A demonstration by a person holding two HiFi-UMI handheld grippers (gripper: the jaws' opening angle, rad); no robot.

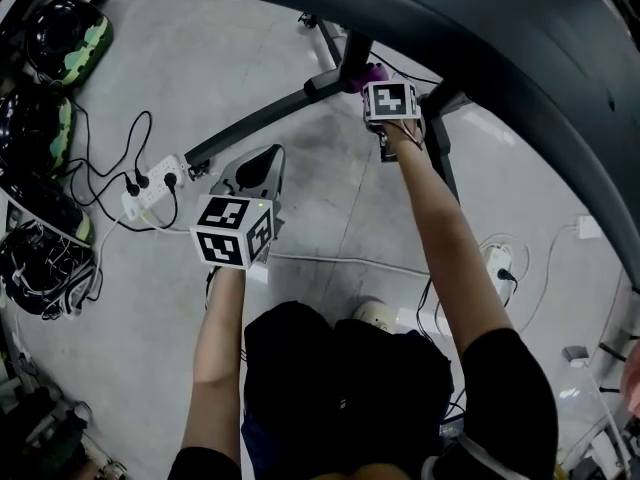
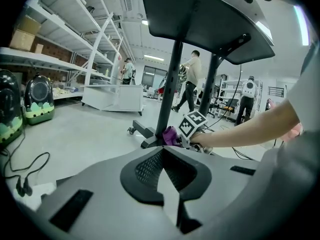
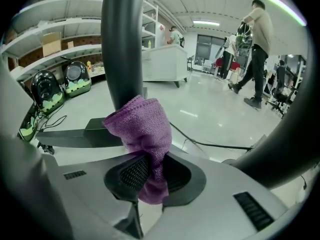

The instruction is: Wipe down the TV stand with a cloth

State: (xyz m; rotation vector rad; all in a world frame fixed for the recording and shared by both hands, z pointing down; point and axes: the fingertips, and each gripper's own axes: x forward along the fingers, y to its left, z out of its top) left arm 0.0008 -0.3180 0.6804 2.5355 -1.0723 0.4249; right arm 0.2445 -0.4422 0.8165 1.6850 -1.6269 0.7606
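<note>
Your right gripper (image 3: 150,171) clamps the purple cloth (image 3: 142,126), bunched against the foot of the TV stand's post (image 3: 120,44). Wiping looks underway here, with the legs and upper post likely left. The cloth's long axis runs six to twelve o'clock, free end up. Your left gripper (image 2: 162,171) is narrow and empty.

The cloth (image 3: 142,129) sits between the right gripper's (image 3: 150,176) jaws, pressed against the TV stand's upright pole (image 3: 122,44) and apparently touching it just above the base leg (image 1: 260,123). The left gripper (image 1: 262,163) hangs nearer the person, left of the right one. Farther left, a power strip (image 1: 150,186) lies on the floor (image 1: 330,218).
</note>
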